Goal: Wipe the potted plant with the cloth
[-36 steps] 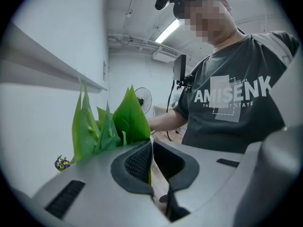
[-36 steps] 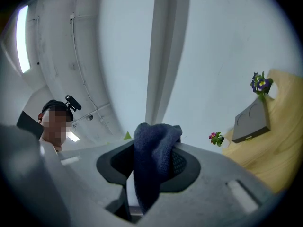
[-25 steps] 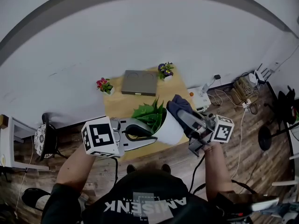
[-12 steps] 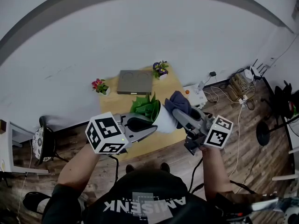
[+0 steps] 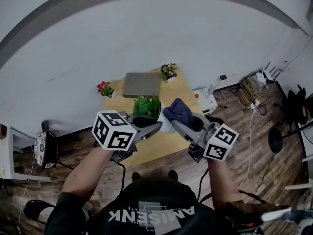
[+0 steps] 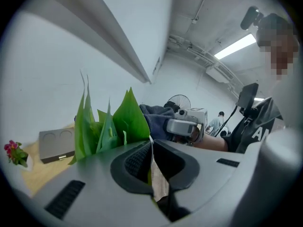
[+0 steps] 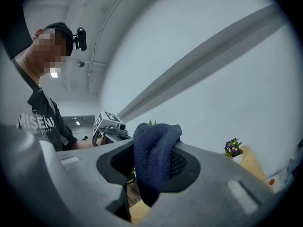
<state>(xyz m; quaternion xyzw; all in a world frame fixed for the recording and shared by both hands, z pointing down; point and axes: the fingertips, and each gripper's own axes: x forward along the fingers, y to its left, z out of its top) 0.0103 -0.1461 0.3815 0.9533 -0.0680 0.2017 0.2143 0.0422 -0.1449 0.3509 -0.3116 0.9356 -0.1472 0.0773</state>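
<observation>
gripping: left gripper (image 5: 157, 126) pinches pot (image 5: 165, 126) rim; right gripper (image 5: 175, 125) clamps cloth (image 5: 178, 110)
risk: pot may slip from thin rim hold
cause: hard cloth push on leaves (image 6: 128, 119)

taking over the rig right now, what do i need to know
Left gripper: shut on the pot rim of the potted plant, held up over the wooden table.
Right gripper: shut on the dark blue cloth, raised beside the leaves.
Done: plant and cloth both gripped.
Left: wipe leaves and pot, then set the plant down. How much is already wiped can't be told.
</observation>
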